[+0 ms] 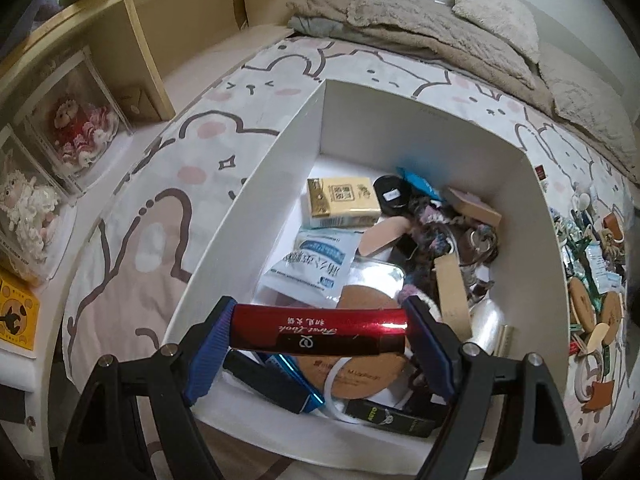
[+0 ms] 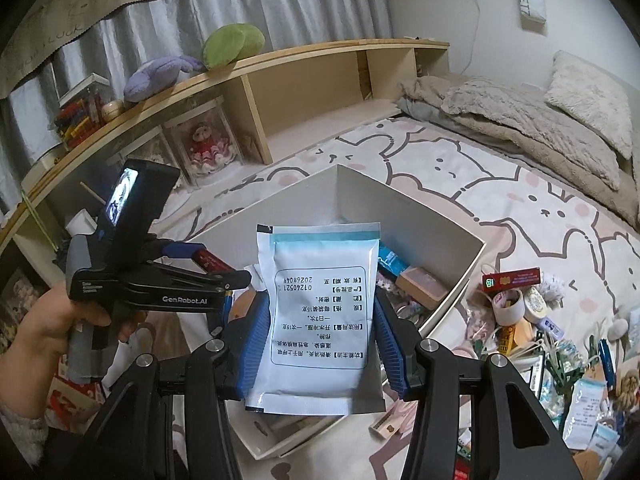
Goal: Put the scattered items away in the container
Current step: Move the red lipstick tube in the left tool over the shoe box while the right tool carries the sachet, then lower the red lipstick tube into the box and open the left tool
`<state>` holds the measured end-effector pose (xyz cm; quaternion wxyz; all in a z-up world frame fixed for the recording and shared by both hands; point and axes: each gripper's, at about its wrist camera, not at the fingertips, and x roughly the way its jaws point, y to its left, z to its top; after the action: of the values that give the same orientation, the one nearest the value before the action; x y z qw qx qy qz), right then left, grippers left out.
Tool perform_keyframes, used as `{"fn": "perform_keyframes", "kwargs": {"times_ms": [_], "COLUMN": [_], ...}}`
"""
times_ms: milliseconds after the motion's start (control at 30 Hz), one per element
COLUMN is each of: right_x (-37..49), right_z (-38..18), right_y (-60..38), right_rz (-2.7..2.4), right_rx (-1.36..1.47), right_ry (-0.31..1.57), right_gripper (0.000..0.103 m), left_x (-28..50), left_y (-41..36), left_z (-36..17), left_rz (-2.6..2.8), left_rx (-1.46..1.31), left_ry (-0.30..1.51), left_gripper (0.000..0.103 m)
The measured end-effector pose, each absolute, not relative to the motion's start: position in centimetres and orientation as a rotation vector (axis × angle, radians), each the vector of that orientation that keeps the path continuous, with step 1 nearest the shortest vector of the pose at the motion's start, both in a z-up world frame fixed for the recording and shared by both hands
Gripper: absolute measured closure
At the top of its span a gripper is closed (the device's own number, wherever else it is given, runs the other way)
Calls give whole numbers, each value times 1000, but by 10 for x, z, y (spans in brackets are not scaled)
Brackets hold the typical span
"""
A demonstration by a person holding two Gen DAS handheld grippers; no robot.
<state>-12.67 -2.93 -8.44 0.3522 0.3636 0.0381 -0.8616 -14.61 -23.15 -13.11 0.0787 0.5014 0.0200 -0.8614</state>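
My left gripper (image 1: 318,330) is shut on a glossy red tube (image 1: 320,332), held crosswise above the near end of the white box (image 1: 420,120). The box holds several items: a yellow packet, sachets, cork discs, a scrunchie. My right gripper (image 2: 316,336) is shut on a white medicine sachet (image 2: 320,312), held upright over the near part of the same box (image 2: 408,208). The left gripper (image 2: 208,264) with the red tube also shows in the right wrist view, at the box's left side.
The box sits on a bed with a cartoon-print sheet (image 1: 168,184). A scattered pile of small items (image 2: 560,340) lies right of the box. Beige blankets and pillows (image 1: 460,28) lie at the far end. A wooden shelf (image 2: 280,80) with dolls runs along the left.
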Motion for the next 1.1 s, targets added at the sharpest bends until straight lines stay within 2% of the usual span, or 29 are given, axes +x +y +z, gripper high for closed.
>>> {"fn": "perform_keyframes", "kwargs": {"times_ms": [800, 933, 1100], "right_x": [-133, -138, -152], "right_z": [-108, -110, -116], "right_y": [-34, -38, -44], "right_rz": [-2213, -2240, -2255], "right_rx": [1016, 1010, 1032], "right_ry": [107, 142, 104], "right_gripper": [52, 52, 52], "left_x": [-143, -143, -143], "left_y": [-237, -237, -234], "left_z": [-151, -150, -152], "left_rz": [-2531, -2547, -2555], "left_rx": [1594, 1592, 1597], "left_ry": [-78, -63, -80], "left_gripper": [19, 10, 10]}}
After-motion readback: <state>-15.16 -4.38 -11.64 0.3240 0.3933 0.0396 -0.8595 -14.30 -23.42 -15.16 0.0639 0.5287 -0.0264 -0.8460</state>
